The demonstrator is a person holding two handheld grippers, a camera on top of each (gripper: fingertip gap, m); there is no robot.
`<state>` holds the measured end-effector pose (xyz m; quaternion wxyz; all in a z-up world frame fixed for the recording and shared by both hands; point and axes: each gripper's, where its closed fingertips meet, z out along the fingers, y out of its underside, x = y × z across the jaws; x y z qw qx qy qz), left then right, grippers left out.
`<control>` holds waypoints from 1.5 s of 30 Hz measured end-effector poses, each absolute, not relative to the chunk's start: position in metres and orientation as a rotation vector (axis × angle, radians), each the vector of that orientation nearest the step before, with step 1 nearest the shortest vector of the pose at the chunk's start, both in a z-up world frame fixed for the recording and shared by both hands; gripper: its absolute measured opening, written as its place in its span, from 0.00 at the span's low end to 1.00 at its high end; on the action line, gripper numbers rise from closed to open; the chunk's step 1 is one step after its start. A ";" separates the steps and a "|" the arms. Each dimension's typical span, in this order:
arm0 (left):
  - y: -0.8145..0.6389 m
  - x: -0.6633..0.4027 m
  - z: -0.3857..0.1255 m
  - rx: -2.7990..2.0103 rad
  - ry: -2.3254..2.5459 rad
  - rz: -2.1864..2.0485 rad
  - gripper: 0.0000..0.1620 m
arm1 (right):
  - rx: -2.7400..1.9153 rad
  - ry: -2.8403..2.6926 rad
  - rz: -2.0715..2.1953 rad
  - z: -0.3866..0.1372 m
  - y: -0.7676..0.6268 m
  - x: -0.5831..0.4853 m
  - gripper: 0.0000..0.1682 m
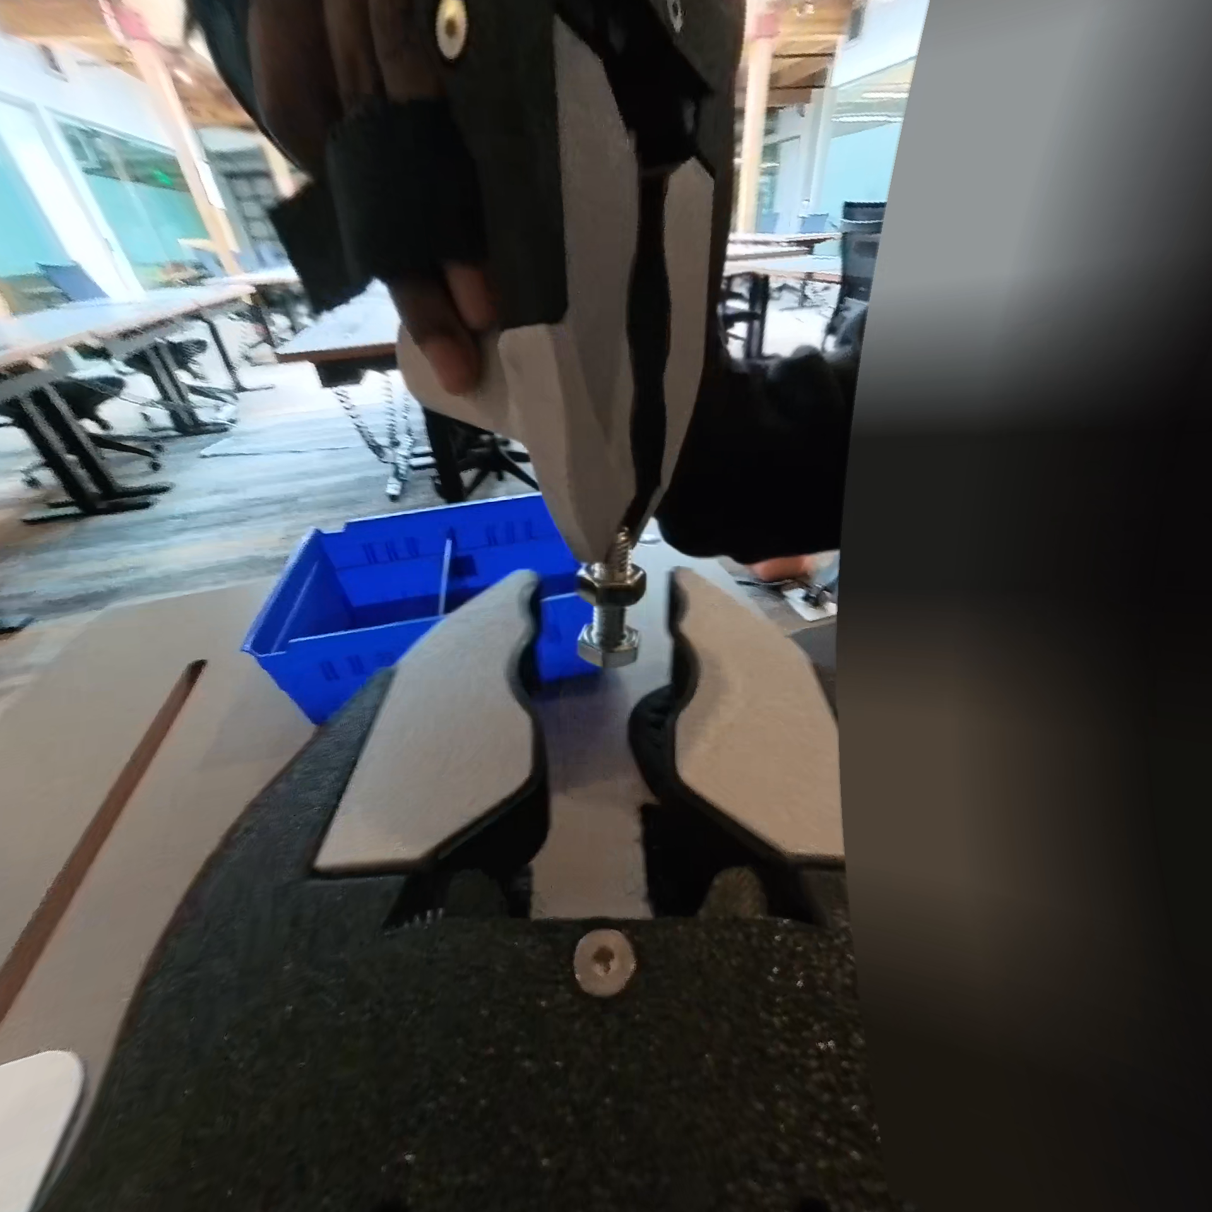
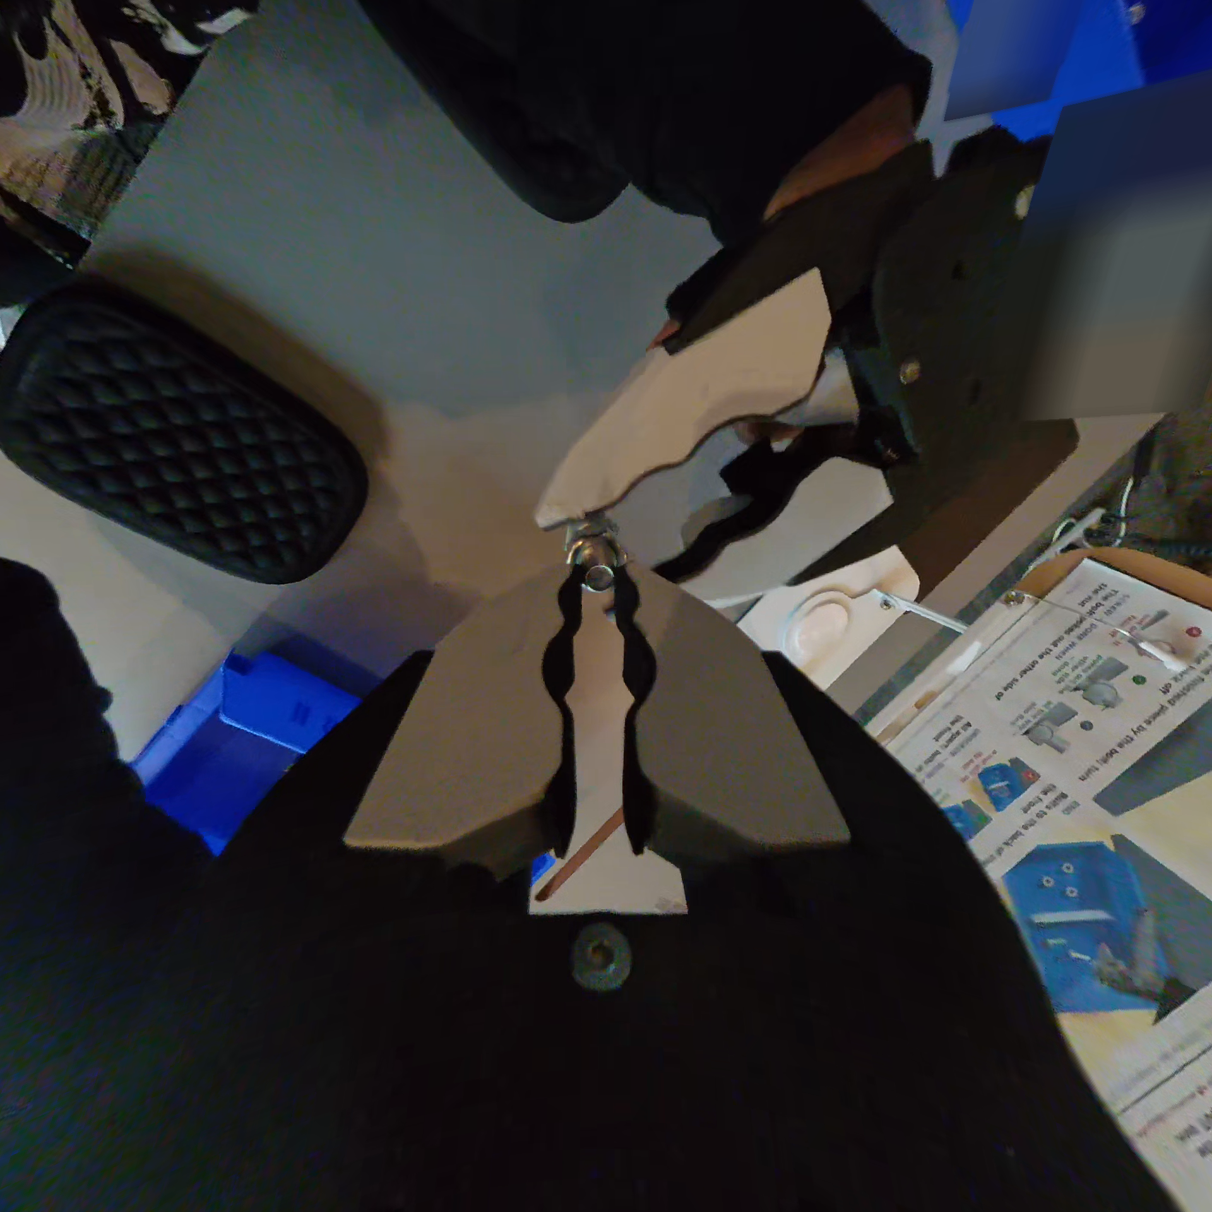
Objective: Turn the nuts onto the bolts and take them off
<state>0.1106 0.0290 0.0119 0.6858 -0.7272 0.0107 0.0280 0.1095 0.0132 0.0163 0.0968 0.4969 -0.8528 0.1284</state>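
Observation:
A silver bolt [image 1: 608, 620] hangs head down, with a hex nut [image 1: 610, 582] threaded partway along its shaft. My right gripper [image 1: 620, 528] comes down from above and is shut on the bolt's threaded end; in the right wrist view [image 2: 598, 580] the bolt's end [image 2: 598, 577] shows between its tips. My left gripper [image 1: 603, 580] is open, with one finger on each side of the nut and a gap on both sides. In the right wrist view the left gripper [image 2: 610, 544] reaches in from the upper right, one pale finger [image 2: 662, 446] close by the nut [image 2: 590, 530].
A blue bin [image 1: 393, 603] stands on the grey table [image 1: 131, 688] just behind the bolt, also low left in the right wrist view [image 2: 249, 741]. A printed instruction sheet [image 2: 1082, 734] lies at the right. A black quilted pad [image 2: 177, 433] is at the left. My left and right fingertips are right by each other.

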 end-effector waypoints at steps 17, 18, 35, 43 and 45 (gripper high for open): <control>0.026 0.108 -0.096 -1.619 -0.221 0.269 0.43 | 1.051 -2.754 0.514 -0.053 0.008 0.124 0.05; 0.027 0.110 -0.097 -1.620 -0.208 0.269 0.43 | 1.030 -2.767 0.518 -0.059 0.007 0.123 0.05; 0.035 0.089 -0.146 -1.665 -0.260 0.291 0.35 | 0.909 -2.910 0.494 -0.110 -0.003 0.106 0.05; 0.043 0.092 -0.148 -1.664 -0.244 0.287 0.29 | 0.930 -2.915 0.487 -0.114 -0.007 0.107 0.05; 0.042 0.093 -0.146 -1.656 -0.238 0.289 0.25 | 0.931 -2.920 0.484 -0.115 -0.008 0.107 0.05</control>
